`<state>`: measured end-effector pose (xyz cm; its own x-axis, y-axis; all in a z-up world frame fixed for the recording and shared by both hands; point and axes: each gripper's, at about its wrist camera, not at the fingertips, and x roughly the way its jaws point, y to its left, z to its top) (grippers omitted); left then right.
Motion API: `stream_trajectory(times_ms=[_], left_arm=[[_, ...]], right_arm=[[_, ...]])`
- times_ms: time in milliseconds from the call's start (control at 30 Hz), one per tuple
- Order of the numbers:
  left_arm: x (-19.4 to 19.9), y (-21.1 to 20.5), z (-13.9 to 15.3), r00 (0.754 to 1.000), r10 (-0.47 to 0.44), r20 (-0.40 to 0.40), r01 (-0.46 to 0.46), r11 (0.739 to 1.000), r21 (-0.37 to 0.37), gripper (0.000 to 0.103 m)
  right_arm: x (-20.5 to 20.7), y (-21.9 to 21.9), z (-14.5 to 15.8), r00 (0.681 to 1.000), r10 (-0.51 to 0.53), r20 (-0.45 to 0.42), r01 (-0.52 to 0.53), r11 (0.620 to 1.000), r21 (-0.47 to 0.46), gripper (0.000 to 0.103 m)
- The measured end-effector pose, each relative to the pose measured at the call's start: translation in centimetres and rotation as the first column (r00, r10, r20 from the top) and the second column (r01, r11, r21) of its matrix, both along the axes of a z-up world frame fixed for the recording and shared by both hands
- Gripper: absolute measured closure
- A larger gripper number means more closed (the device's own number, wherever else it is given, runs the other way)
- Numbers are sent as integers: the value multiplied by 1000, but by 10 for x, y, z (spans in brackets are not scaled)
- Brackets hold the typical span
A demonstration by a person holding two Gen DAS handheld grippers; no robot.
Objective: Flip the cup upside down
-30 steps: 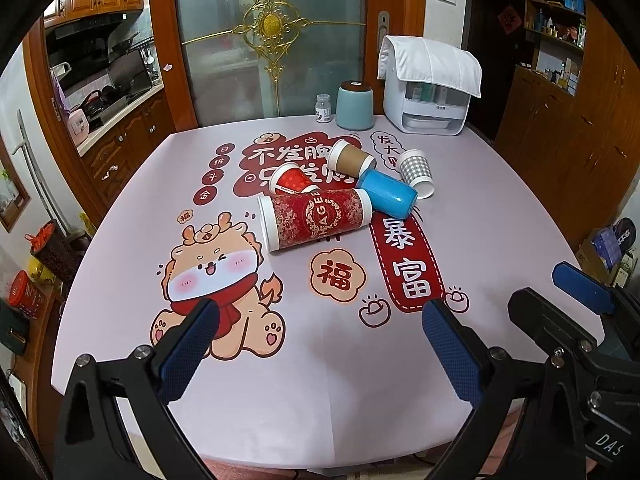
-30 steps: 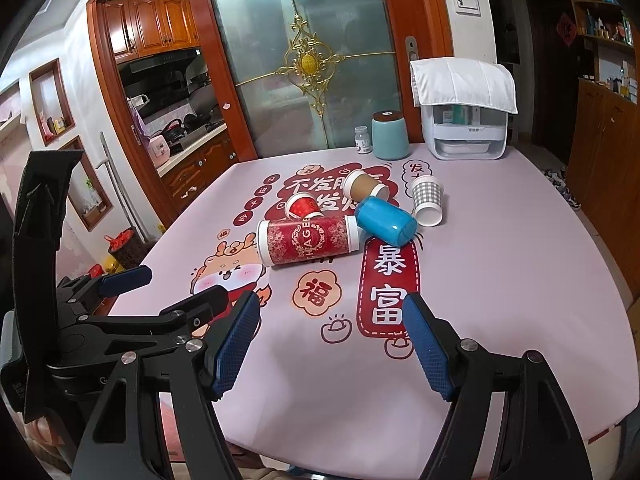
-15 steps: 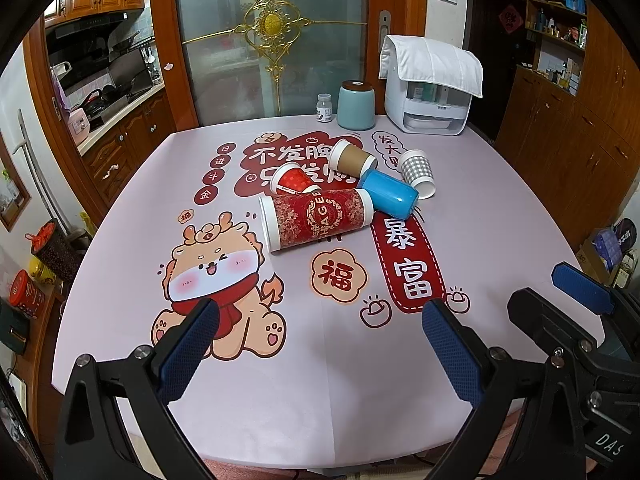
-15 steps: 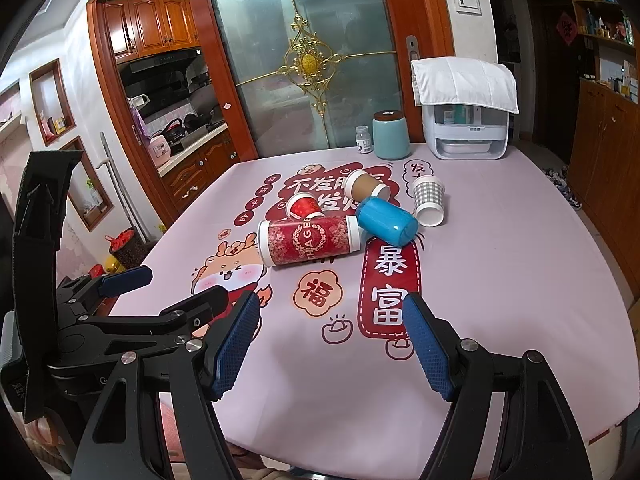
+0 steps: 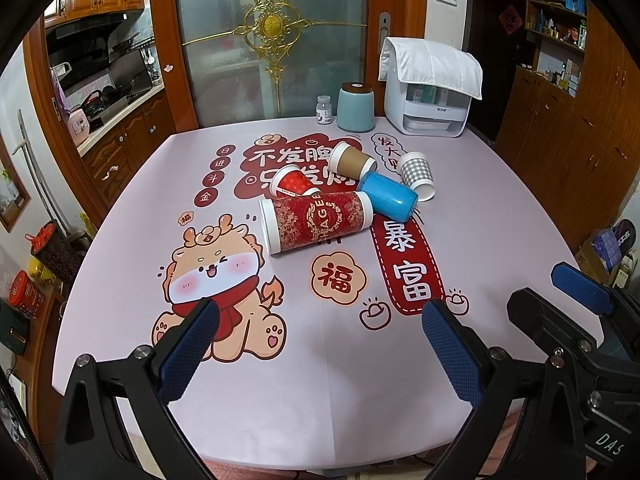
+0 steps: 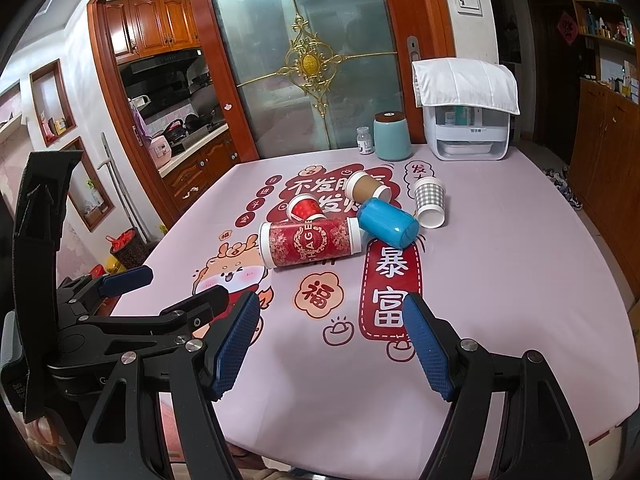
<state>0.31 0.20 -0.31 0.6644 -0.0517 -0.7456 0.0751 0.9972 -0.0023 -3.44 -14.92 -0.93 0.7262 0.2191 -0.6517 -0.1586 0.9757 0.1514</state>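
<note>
Tall red patterned paper cup (image 5: 320,220) lying sideways on pink printed desk (image 5: 360,380); blue-padded left gripper (image 5: 320,352) and right gripper (image 6: 332,344) fingers spread wide, empty.

The tablecloth (image 5: 280,380) looks like smooth matt vinyl with printed cartoons, and on it the blue cup (image 5: 387,197) beside the big red cup (image 5: 318,221) is glossy plastic, while that red one, the brown cup (image 5: 352,160) and the checked cup (image 5: 417,173) just behind it look like matt paper. Behind the cups, the teal jar (image 5: 355,109) has a satiny glazed look with a wooden-looking lid, and the white box (image 5: 434,110) is shiny plastic under a quilted cloth cover. Both the left gripper (image 5: 320,354) and right gripper (image 6: 330,346) are matt black plastic with shiny metal screws and rough, dimpled blue rubbery pads (image 6: 236,344).
</note>
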Motion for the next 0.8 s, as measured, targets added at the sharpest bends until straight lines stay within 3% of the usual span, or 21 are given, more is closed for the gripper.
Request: stream_trajectory(times_ms=[633, 800], left_arm=[[11, 5, -3, 1000, -6, -10, 6, 1000, 15, 3], [21, 1, -3, 999, -32, 28, 31, 999, 25, 3]], right_arm=[[16, 10, -15, 1000, 4, -28, -4, 1000, 11, 28], [22, 6, -17, 1000, -2, -31, 3, 1000, 12, 28]])
